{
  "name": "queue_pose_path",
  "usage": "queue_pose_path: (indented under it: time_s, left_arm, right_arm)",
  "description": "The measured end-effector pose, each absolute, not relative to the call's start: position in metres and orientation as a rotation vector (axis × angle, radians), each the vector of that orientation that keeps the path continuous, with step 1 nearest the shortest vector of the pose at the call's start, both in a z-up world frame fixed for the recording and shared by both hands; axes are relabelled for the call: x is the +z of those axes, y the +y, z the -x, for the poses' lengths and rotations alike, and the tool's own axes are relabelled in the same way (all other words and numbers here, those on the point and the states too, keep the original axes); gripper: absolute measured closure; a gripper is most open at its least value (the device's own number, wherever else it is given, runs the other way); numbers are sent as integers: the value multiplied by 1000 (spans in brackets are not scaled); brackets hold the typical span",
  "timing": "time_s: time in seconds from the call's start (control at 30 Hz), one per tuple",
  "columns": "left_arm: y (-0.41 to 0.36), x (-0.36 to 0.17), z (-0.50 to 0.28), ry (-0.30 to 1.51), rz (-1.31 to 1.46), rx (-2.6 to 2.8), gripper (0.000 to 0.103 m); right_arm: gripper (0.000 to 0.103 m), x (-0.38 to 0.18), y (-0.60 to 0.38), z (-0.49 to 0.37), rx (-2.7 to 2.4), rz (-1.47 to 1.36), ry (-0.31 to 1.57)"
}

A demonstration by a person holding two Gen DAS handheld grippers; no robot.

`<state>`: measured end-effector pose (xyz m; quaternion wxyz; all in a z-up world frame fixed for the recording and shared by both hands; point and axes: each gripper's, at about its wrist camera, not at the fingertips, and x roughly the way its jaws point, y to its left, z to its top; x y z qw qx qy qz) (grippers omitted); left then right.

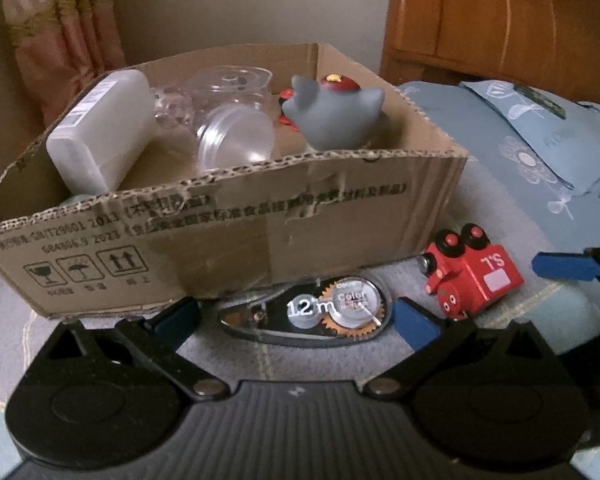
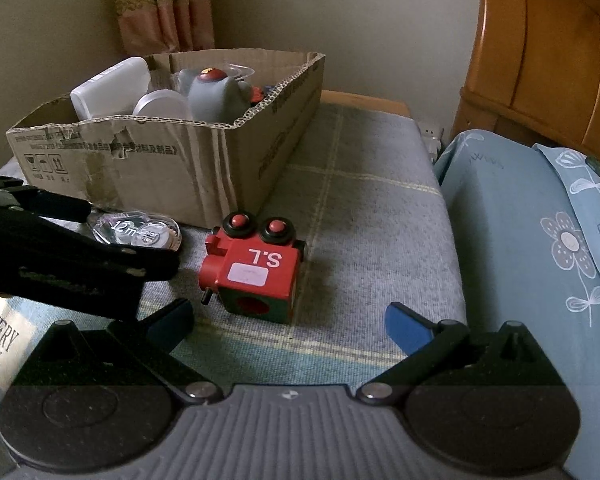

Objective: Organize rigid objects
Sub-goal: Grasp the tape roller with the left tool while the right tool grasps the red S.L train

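Both jaws stand wide and hold nothing. Left gripper [image 1: 296, 320] is low on the blanket [image 2: 380, 220], its blue pads [image 1: 416, 322] set either side of the tape dispenser [image 1: 312, 312], which lies flat just in front of the box [image 1: 240, 240]; whether the pads touch it cannot be told. Right gripper [image 2: 290, 324] hovers near the red train [image 2: 256, 272], its pads well apart and short of the toy.

Box: open cardboard, standing on the blanket, near wall torn along the top edge. Inside, from its left: a white case [image 1: 100, 140] leaning on the side wall, a clear jar [image 1: 236, 140] on its side, further clear plastic pieces [image 1: 228, 84] behind, and a grey toy [image 1: 336, 116] with a red cap at the right. These items appear already sorted into the box.

Outside the box: the tape dispenser, touching or just beside the near wall, and the train, lying tipped with its wheels up, near the box's corner. A blue flowered pillow [image 2: 520, 220] lies well apart to the right, before a wooden headboard [image 2: 540, 60].

Progress, as judged from this layout: most of the task seems done, with two rigid items left on the blanket. Each gripper is lined up with one of them, so the step in hand is probably a paired pick-up, left on the dispenser, right on the train, followed by a lift over the near wall. Free room remains at the box's front.
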<state>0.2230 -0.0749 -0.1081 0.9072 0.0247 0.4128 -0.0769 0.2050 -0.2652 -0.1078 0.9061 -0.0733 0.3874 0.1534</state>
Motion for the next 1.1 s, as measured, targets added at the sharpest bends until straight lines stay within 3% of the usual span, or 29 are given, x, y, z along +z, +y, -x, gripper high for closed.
queue_pose_path:
  time_s: [1.1]
  left_arm:
    - [-1,-110,-201,835,22,25,1]
  right_arm:
    - [1,-106,-235,-210,326,150,799]
